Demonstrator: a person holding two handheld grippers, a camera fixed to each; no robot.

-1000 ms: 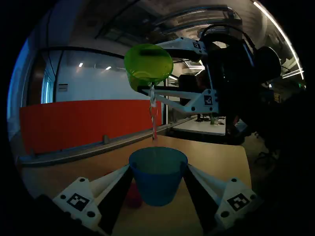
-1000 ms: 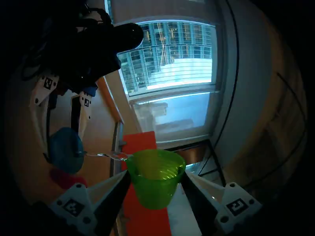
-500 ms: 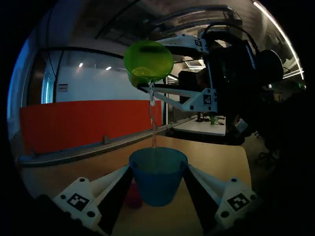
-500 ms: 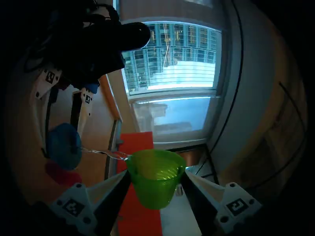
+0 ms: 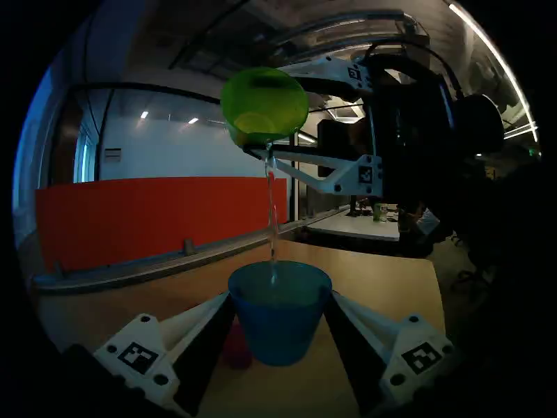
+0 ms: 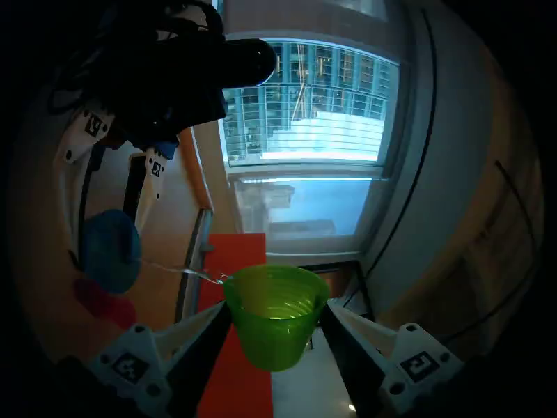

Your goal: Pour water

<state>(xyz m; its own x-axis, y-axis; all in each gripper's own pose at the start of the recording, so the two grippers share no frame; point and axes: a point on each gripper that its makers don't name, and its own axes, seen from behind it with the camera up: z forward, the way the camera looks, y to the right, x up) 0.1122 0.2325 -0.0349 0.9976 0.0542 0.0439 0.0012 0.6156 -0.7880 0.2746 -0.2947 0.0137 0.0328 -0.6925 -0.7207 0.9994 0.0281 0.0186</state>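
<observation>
Left tongs (image 5: 278, 298) level, gripping blue cup (image 5: 278, 327); right tongs (image 6: 275, 308) rolled sideways, gripping green cup (image 6: 273, 334).

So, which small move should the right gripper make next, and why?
Probably tip the green cup slightly further with the right gripper: its thin water stream falls into the blue cup in the left gripper, and a little water seems left inside.

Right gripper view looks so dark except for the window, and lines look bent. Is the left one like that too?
Right gripper view: the bright window backlights everything, leaving the surroundings murky, while the green cup glows translucent; the fisheye bows the window frame. Left gripper view: dim, with the ceiling light strip curved, yet the blue cup is sharp.
</observation>
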